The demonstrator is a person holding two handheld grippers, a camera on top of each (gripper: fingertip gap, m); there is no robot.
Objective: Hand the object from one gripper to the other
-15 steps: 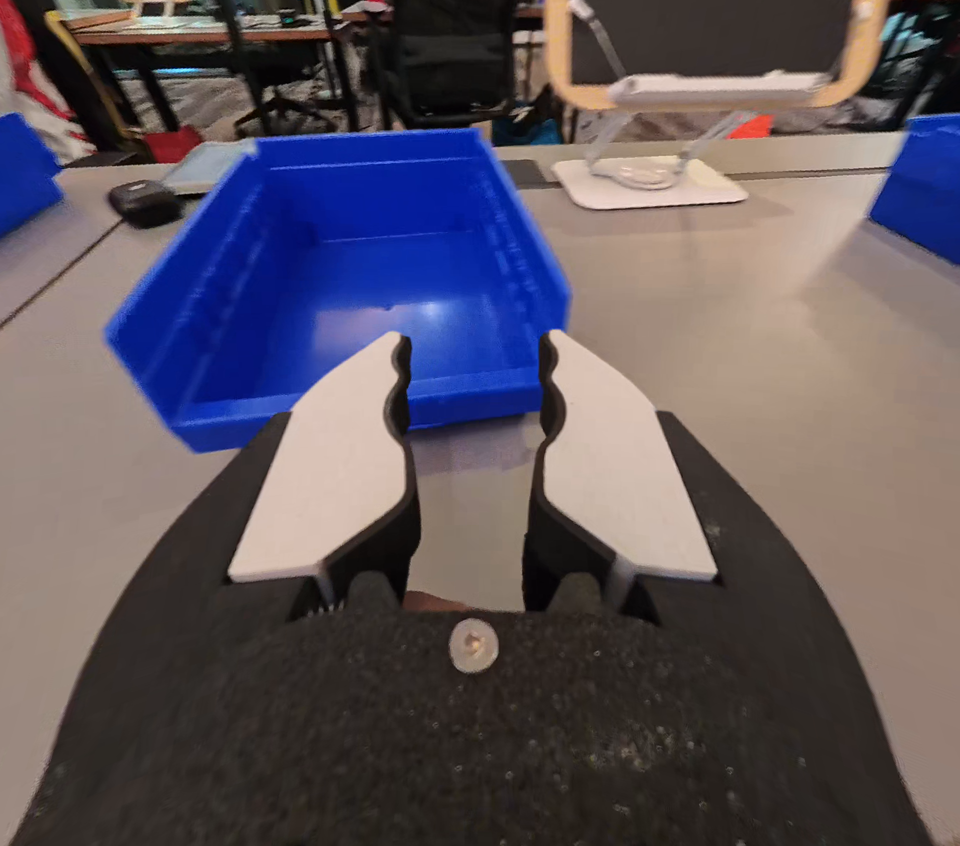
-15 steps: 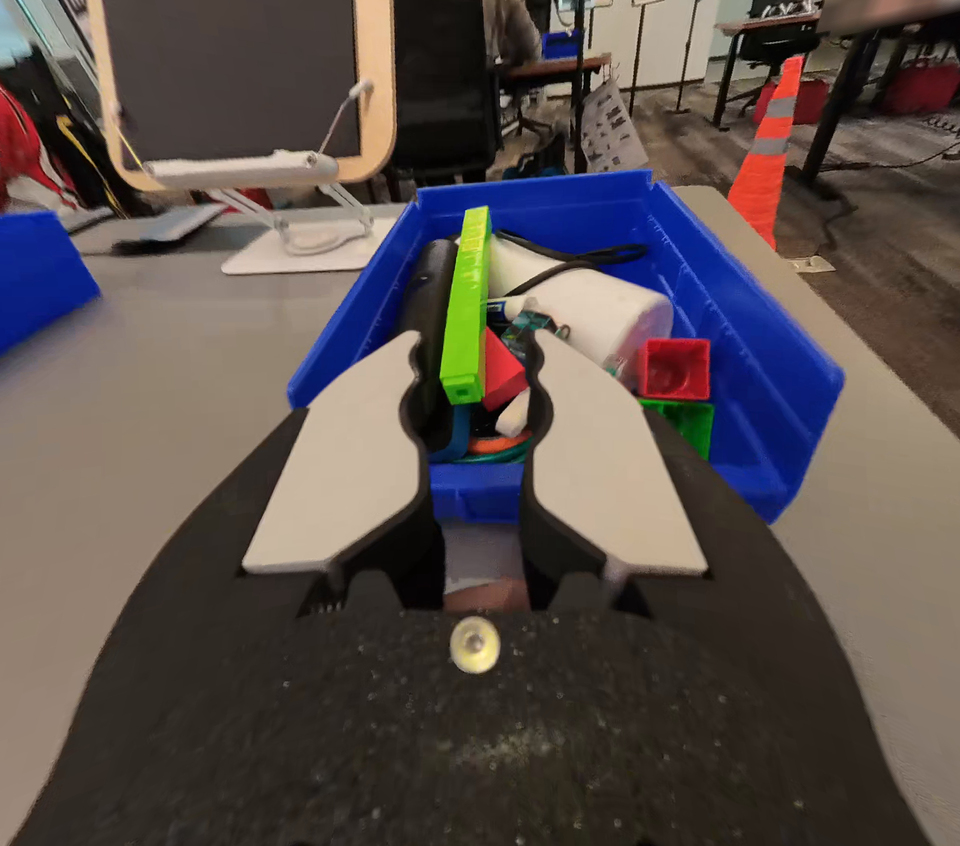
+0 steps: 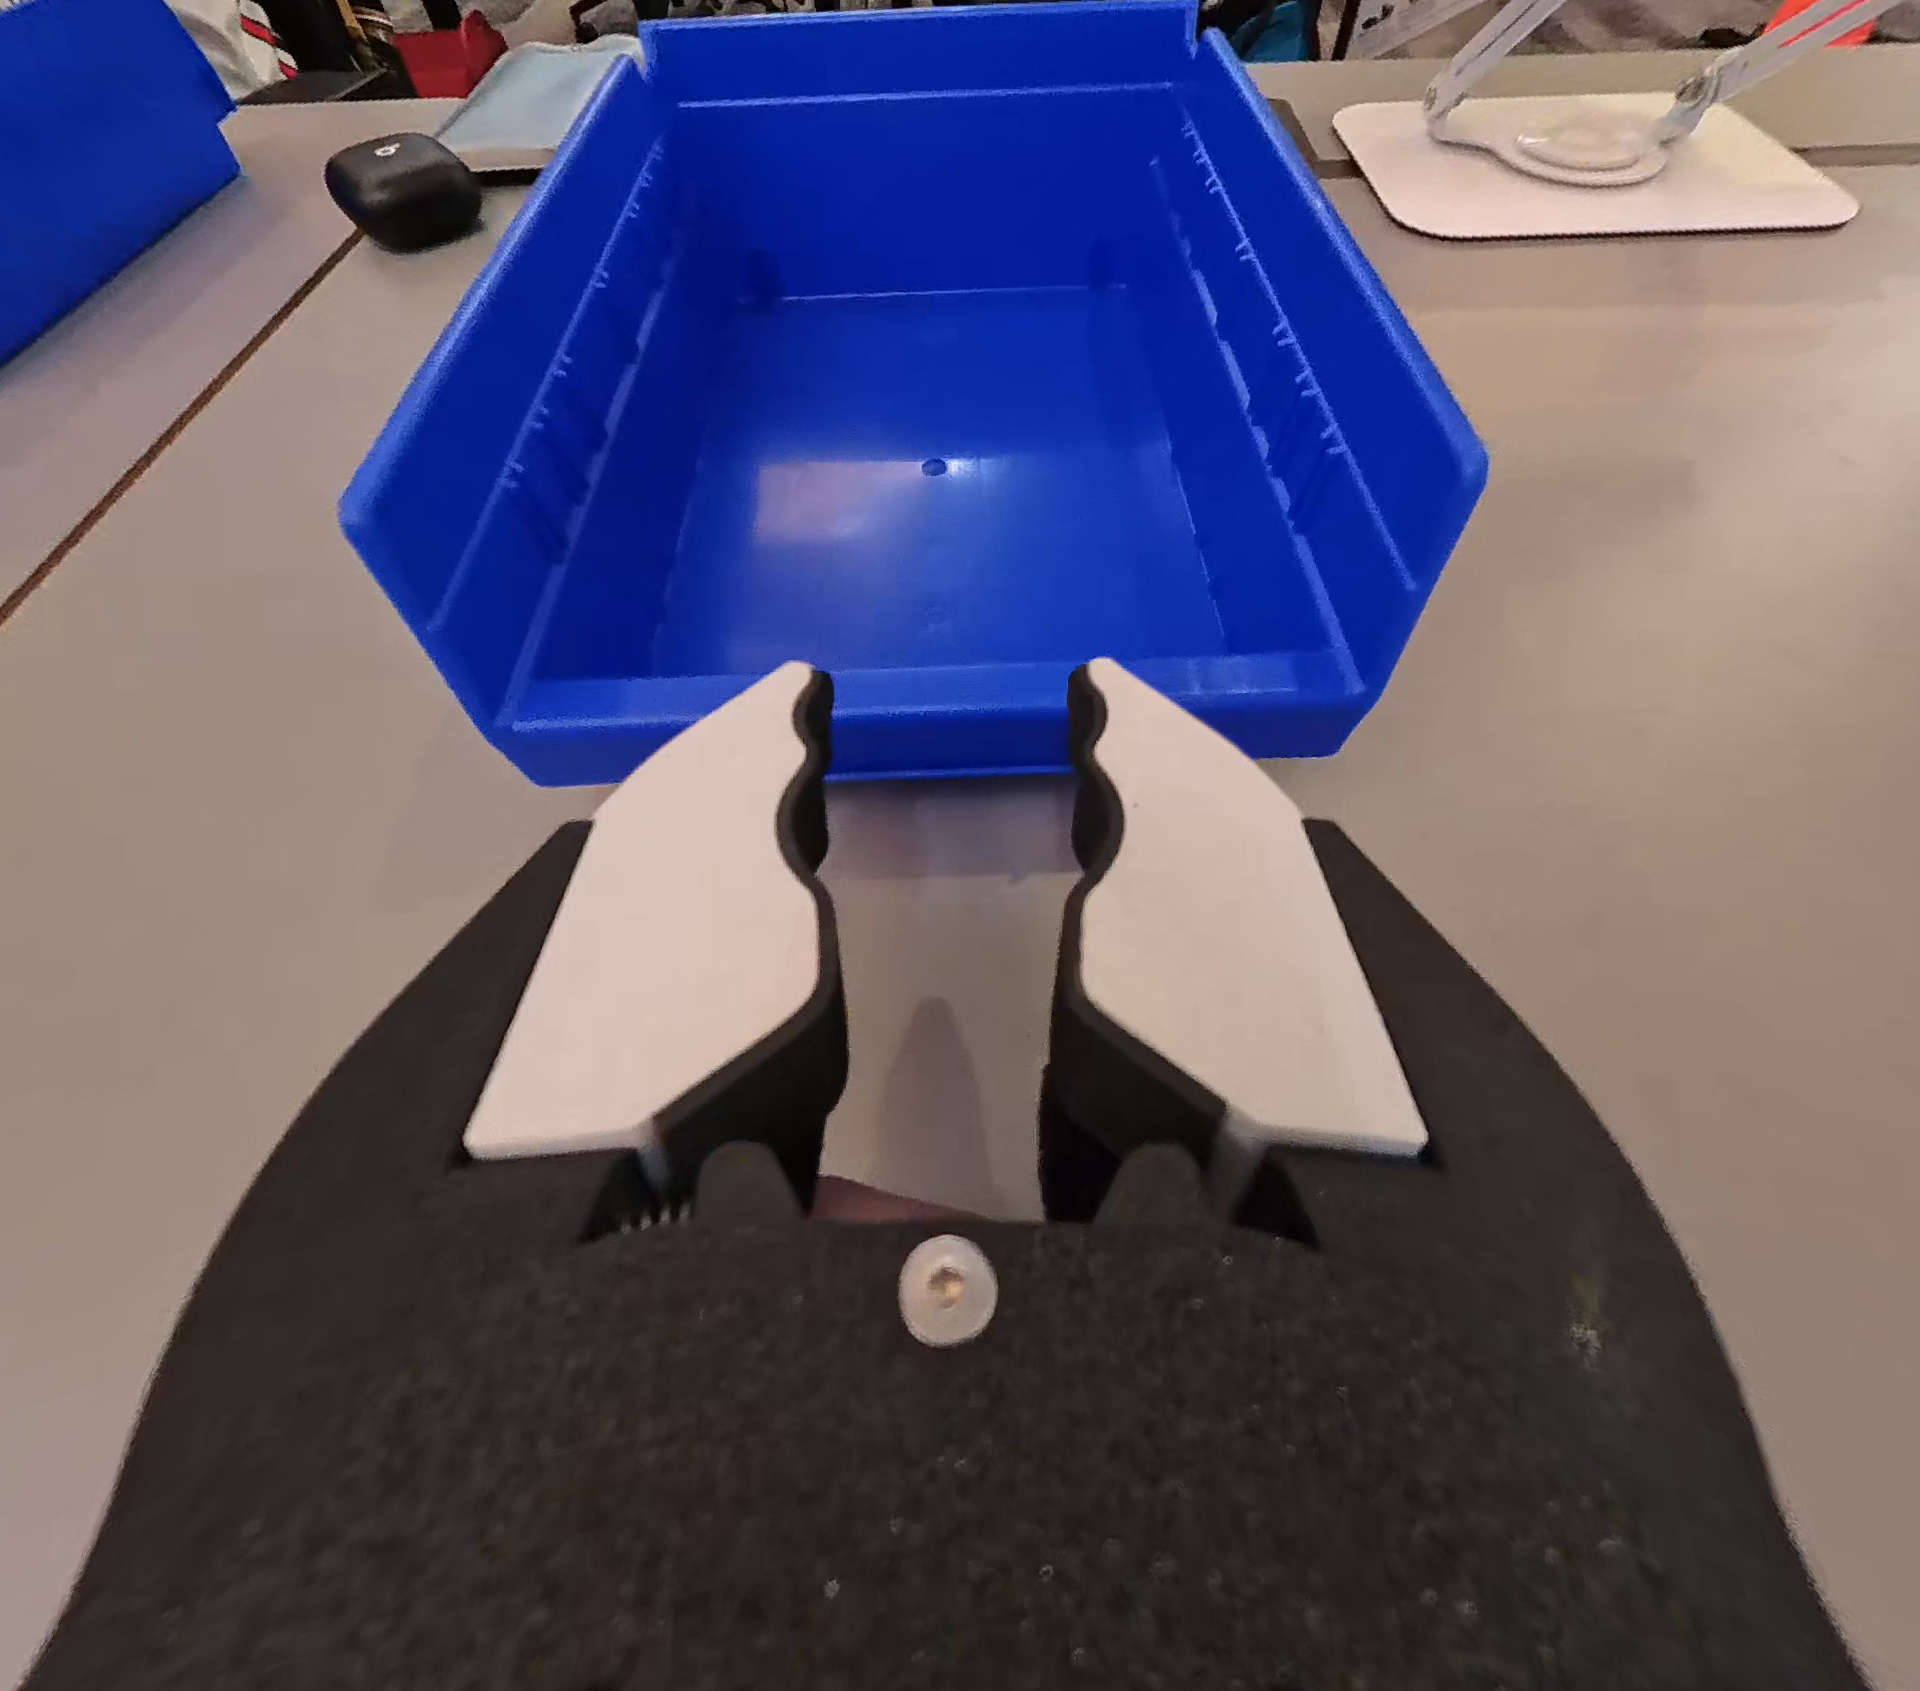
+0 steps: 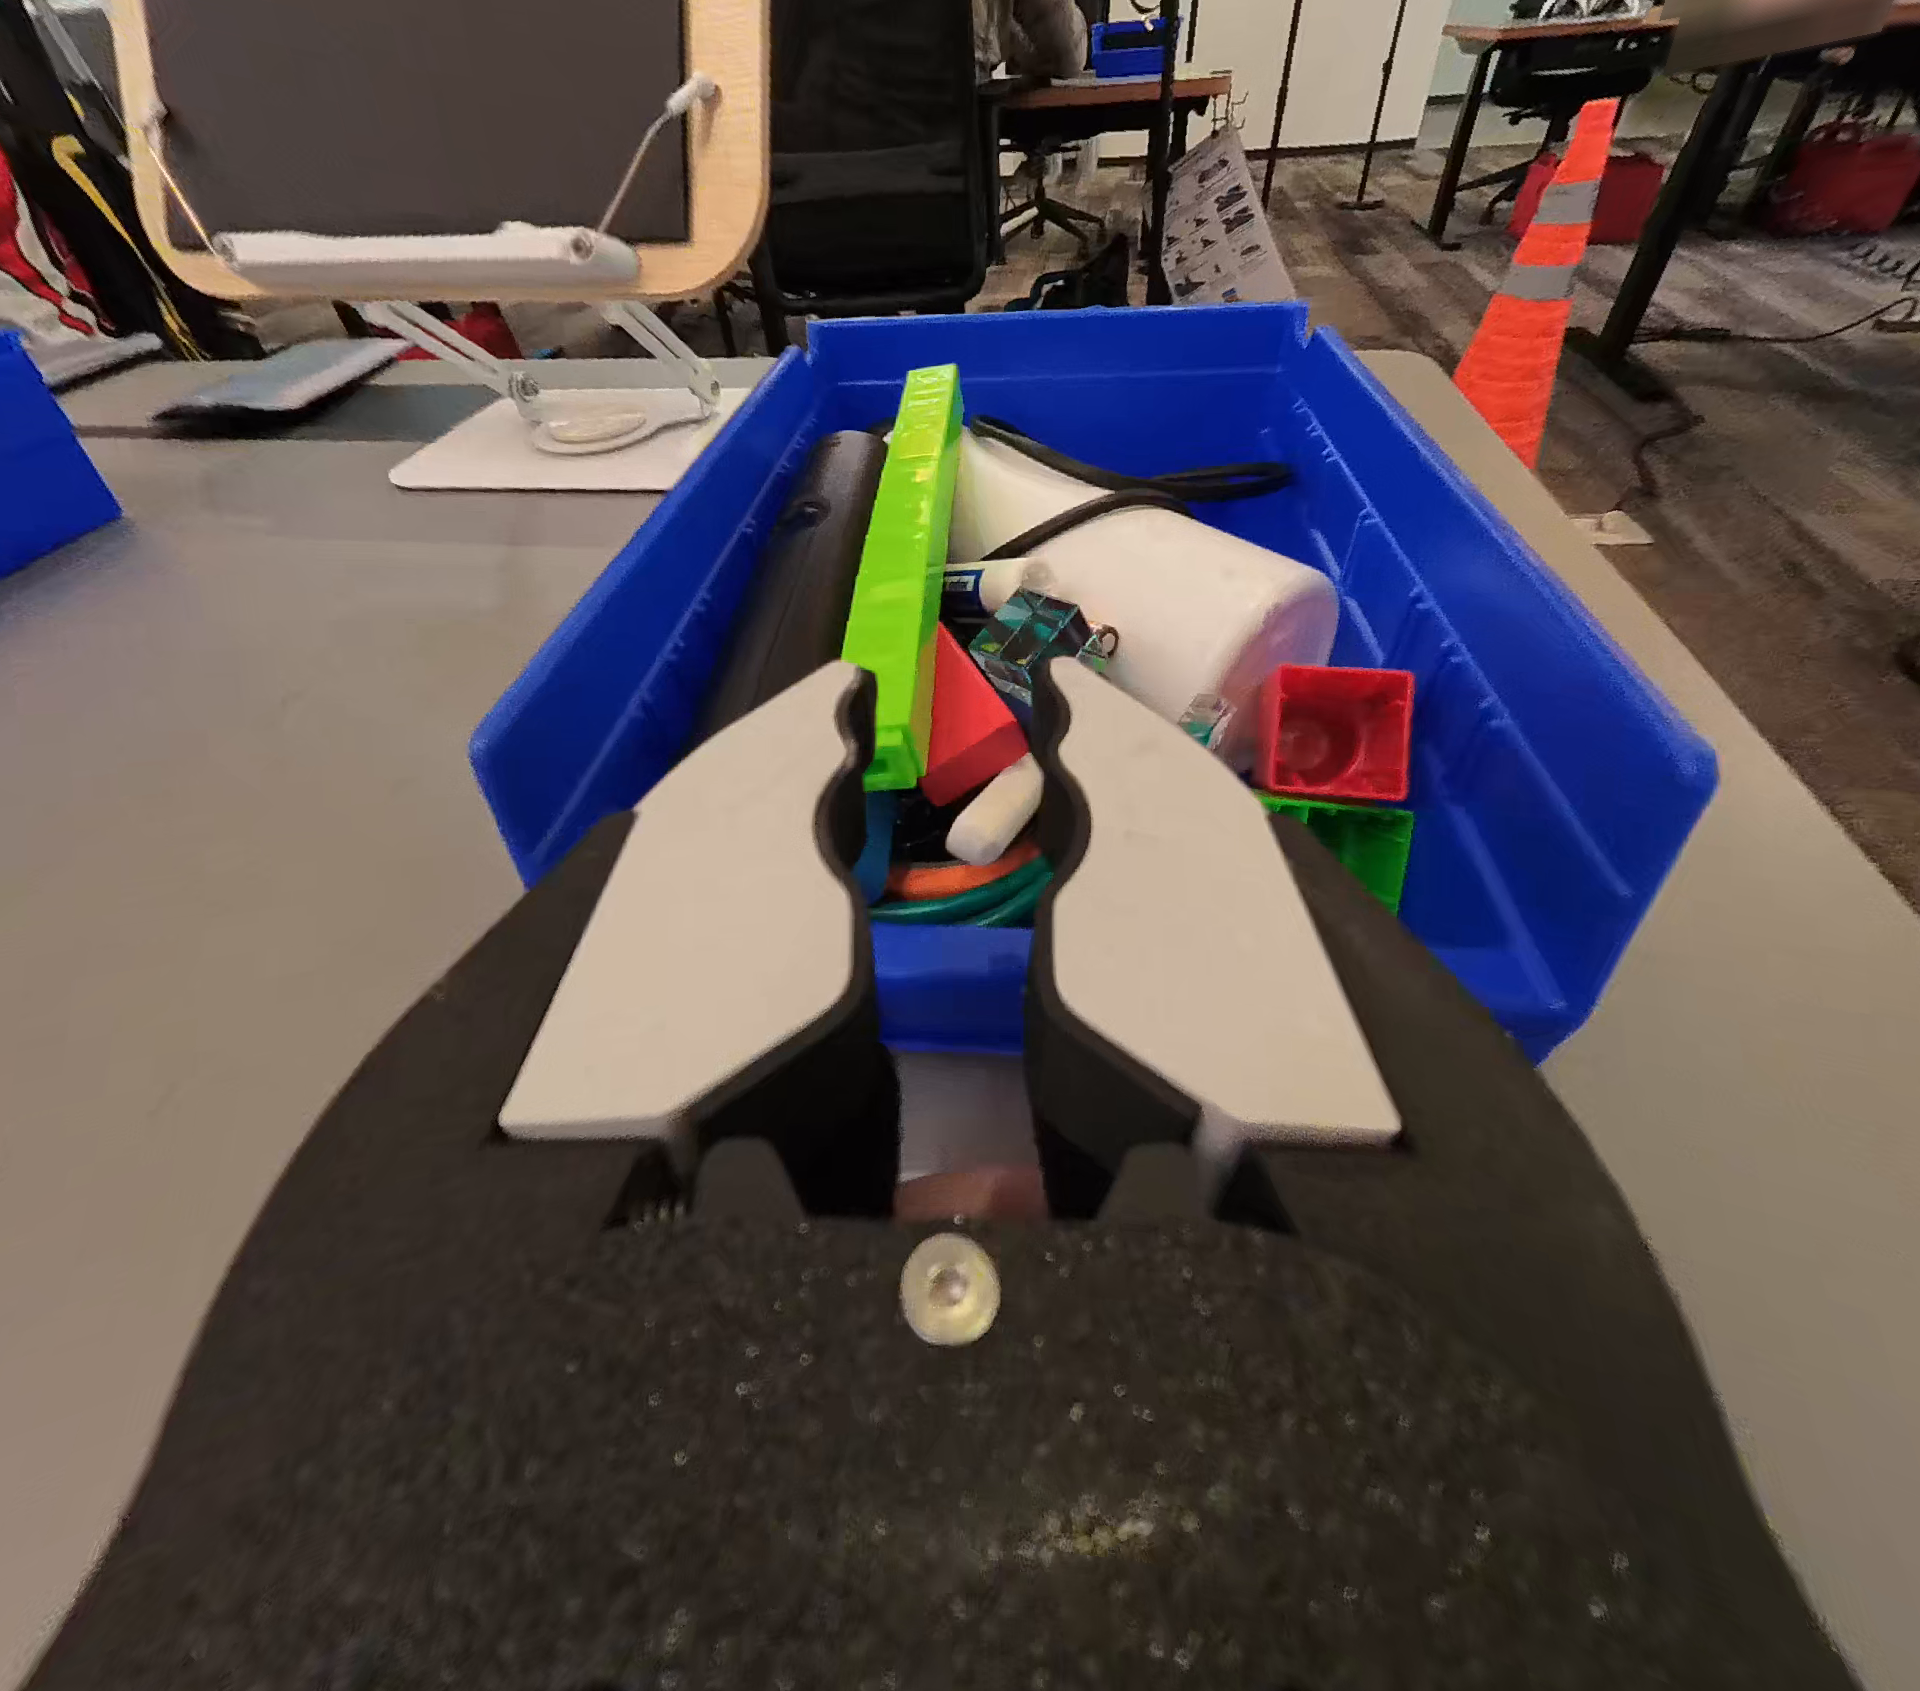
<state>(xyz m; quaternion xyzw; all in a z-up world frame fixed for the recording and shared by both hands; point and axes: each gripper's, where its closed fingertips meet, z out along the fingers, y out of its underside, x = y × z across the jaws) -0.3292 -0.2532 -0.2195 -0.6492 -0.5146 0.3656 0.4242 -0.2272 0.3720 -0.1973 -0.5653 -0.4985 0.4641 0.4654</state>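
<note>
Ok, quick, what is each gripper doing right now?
Left gripper: open, holding nothing, facing the empty blue bin.
Right gripper: open, holding nothing, over the full blue bin.

orange traffic cone (image 4: 1540, 259) sits on the floor right of the grey table (image 4: 260, 706), black earbud case (image 3: 403, 189) on it
</note>
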